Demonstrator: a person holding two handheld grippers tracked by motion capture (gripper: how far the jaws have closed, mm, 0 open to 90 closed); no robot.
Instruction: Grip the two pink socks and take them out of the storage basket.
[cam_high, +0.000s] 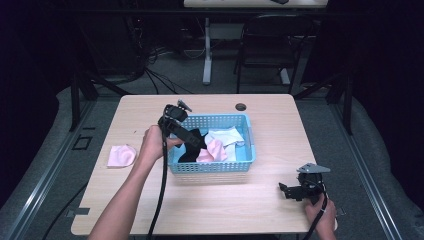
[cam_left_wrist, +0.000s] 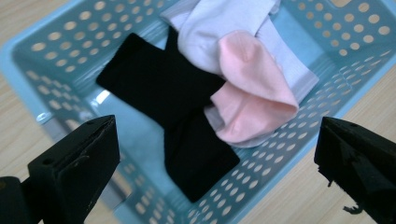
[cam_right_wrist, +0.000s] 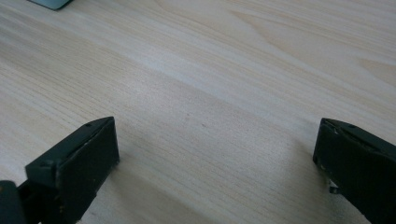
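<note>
I hold the left gripper (cam_high: 192, 136) at frame centre over the basket (cam_high: 210, 166), jaws wide and empty above the black sock (cam_left_wrist: 175, 100). My right gripper (cam_high: 289, 191), lower right, also stands wide over the table (cam_right_wrist: 210, 84).

Socks (cam_left_wrist: 187, 102) in basket (cam_left_wrist: 42, 60)

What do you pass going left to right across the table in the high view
Pink sock lying on the table → left hand with the left gripper reaching over the basket → blue basket of socks → right gripper, open, resting near the table's front right corner.
</note>
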